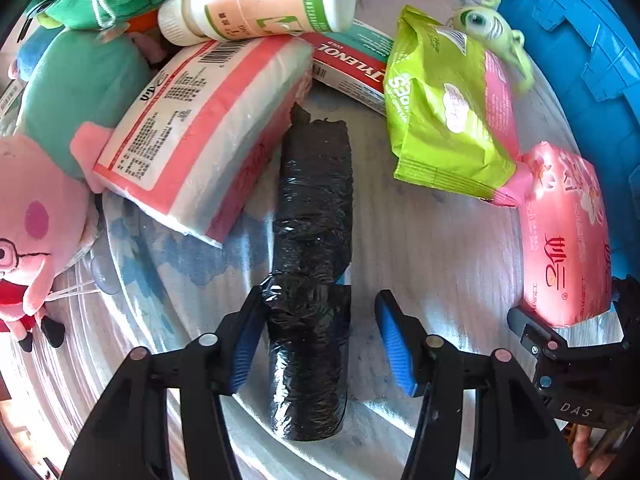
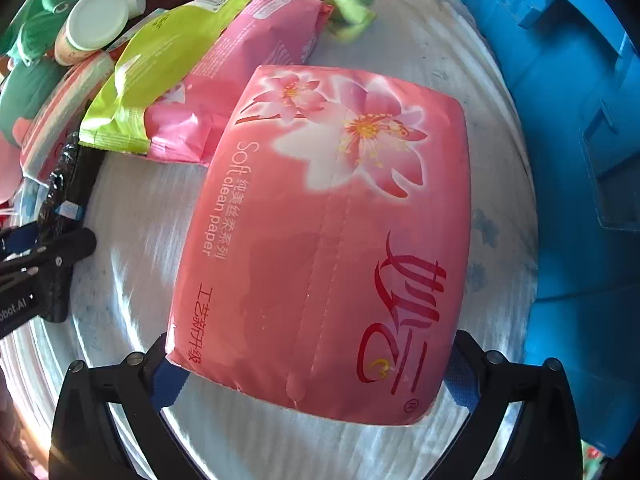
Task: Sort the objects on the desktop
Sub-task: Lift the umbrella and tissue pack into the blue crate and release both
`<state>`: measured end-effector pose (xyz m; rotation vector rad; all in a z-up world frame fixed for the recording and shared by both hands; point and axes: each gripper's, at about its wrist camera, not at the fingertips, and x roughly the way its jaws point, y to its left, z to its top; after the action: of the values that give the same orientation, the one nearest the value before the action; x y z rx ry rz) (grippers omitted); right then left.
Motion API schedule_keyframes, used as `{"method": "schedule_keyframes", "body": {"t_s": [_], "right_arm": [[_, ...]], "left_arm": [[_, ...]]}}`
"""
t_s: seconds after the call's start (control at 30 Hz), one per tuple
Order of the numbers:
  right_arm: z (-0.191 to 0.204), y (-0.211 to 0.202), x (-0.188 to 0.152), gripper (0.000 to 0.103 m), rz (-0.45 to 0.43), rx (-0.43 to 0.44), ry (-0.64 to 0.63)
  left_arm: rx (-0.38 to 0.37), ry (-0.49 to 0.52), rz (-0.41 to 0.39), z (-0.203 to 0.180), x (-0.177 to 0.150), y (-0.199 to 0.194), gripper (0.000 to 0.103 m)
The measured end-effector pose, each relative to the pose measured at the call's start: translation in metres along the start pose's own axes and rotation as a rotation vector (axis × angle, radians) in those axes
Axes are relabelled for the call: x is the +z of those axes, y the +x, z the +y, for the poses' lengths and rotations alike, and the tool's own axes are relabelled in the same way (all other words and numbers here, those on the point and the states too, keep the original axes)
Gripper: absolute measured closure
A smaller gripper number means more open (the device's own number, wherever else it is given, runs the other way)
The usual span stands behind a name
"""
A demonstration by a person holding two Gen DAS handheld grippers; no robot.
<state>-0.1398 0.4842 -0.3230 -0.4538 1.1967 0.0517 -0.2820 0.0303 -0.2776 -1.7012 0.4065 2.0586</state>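
A black roll of plastic bags [image 1: 312, 280] lies on the table between the fingers of my left gripper [image 1: 316, 344]. The jaws are open; the left pad touches the roll and the right pad stands apart from it. My right gripper [image 2: 316, 376] is closed on a pink tissue pack [image 2: 328, 240], its pads pressing both sides. The same pack [image 1: 564, 236] and the right gripper [image 1: 560, 356] show at the right of the left wrist view. The left gripper [image 2: 48, 256] and the black roll [image 2: 64, 176] show at the left edge of the right wrist view.
A blue crate [image 1: 580, 60] [image 2: 568, 160] stands at the right. Behind lie a green wipes pack [image 1: 440, 112], a red-and-white tissue pack [image 1: 200, 128], a Tylenol box [image 1: 352, 68], a white bottle [image 1: 260, 0], a pink pig plush [image 1: 36, 220] and a green monster toy [image 1: 492, 28].
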Motion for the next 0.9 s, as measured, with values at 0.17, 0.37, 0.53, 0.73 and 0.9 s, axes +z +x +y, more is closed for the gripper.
{"method": "schedule_keyframes", "body": {"t_s": [0.17, 0.37, 0.53, 0.73, 0.9], "right_arm": [[-0.006, -0.015, 0.001, 0.0, 0.018, 0.058, 0.0], [0.0, -0.049, 0.012, 0.0, -0.071, 0.074, -0.029], [-0.003, -0.027, 0.036, 0.0, -0.027, 0.067, -0.001], [0.003, -0.03, 0.024, 0.01, -0.062, 0.087, -0.061], [0.014, -0.07, 0.007, 0.01, -0.154, 0.103, -0.148]], "left_arm": [[0.001, -0.004, 0.012, -0.002, 0.0, -0.001, 0.036], [0.005, -0.049, 0.006, 0.01, 0.009, -0.01, 0.042], [0.008, -0.051, 0.03, 0.01, 0.011, -0.007, 0.043], [0.014, -0.09, -0.012, 0.022, -0.005, -0.023, 0.069], [0.015, -0.12, -0.086, 0.032, -0.028, -0.062, 0.069]]}}
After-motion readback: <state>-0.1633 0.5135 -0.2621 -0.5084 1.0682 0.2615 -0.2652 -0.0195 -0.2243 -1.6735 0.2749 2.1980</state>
